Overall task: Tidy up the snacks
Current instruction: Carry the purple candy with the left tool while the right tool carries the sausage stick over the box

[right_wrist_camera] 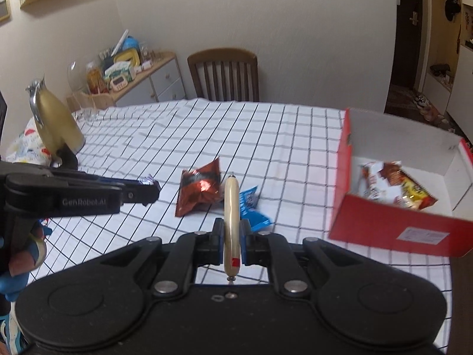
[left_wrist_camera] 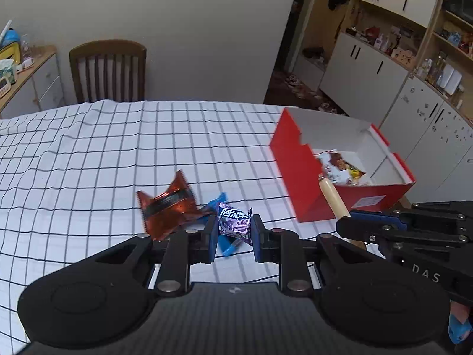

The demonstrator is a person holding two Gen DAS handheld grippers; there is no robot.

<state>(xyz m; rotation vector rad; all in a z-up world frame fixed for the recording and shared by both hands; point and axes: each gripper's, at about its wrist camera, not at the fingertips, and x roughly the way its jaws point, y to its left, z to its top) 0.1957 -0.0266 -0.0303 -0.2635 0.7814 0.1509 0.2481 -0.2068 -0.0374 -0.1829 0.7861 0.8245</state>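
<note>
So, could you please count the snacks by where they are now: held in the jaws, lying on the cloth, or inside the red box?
Held in the jaws: 2, purple candy packet in the left gripper, sausage stick in the right gripper.
Lying on the cloth: 2, orange-red packet and blue packet.
Inside the red box: a pile of packets, count unclear.
Total clearly seen: 4.

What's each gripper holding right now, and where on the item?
Left gripper: purple candy packet, pinched across its sides. Right gripper: sausage stick, clamped on its lower half, upper end sticking out forward.
</note>
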